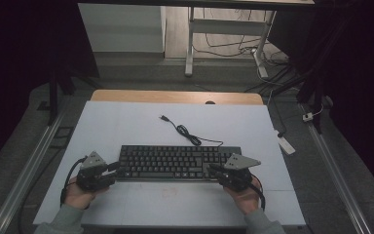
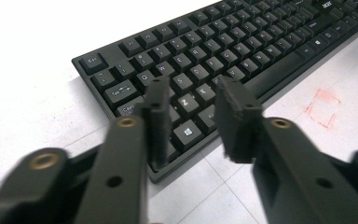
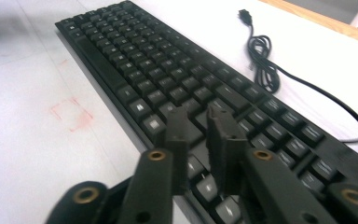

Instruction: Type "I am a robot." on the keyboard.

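White table (image 1: 126,122): the keyboard (image 1: 175,162) (black, wired) is flanked by left gripper (image 1: 111,171) and right gripper (image 1: 214,171), jaws narrowed above its ends, nothing gripped.

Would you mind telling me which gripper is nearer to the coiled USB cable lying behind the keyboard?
Right. The right gripper sits at the keyboard's right end, below the cable; the left gripper is at the far left end.

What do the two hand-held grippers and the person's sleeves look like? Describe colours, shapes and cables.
The left gripper and right gripper are black, each topped by a grey three-cornered plate. Their long black jaws carry brass-coloured rivets and end in flat black pads. A black cable loops from each. The sleeves are grey-green.
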The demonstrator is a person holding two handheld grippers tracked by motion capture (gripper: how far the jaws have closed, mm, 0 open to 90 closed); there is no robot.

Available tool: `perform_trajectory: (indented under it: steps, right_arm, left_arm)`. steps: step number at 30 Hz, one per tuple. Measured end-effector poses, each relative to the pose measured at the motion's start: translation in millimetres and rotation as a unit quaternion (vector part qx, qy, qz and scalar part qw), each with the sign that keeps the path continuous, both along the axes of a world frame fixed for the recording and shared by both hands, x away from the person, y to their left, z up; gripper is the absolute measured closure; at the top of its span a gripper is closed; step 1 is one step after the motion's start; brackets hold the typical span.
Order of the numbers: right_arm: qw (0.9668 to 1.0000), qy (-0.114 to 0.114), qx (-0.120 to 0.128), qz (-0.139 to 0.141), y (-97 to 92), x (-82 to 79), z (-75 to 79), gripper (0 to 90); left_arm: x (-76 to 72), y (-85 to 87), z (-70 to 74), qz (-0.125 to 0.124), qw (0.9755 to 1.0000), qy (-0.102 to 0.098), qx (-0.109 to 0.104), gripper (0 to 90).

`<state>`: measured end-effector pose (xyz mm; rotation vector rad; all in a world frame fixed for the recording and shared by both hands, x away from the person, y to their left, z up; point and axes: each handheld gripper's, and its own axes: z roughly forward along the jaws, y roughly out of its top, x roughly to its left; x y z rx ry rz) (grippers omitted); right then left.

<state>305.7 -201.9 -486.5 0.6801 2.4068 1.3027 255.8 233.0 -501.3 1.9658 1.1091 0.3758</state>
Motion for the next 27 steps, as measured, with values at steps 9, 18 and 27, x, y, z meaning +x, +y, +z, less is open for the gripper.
perform_trajectory:
  steps: [9,18,27]
  right_arm:
    - [0.9997,0.002,-0.010,0.023,28.7,7.2,1.5,89.5]
    - [0.9996,0.005,-0.007,0.028,46.3,14.1,2.2,89.6]
    - [0.9993,0.010,-0.013,0.033,63.5,20.6,1.0,89.5]
  left_arm:
    - [1.4,-0.3,1.3,-0.004,1.0000,0.004,0.003,89.0]
    - [3.9,-2.9,0.4,-0.008,0.9999,0.005,0.006,89.0]
    - [8.7,-5.6,-2.4,-0.003,0.9999,0.007,0.010,89.0]
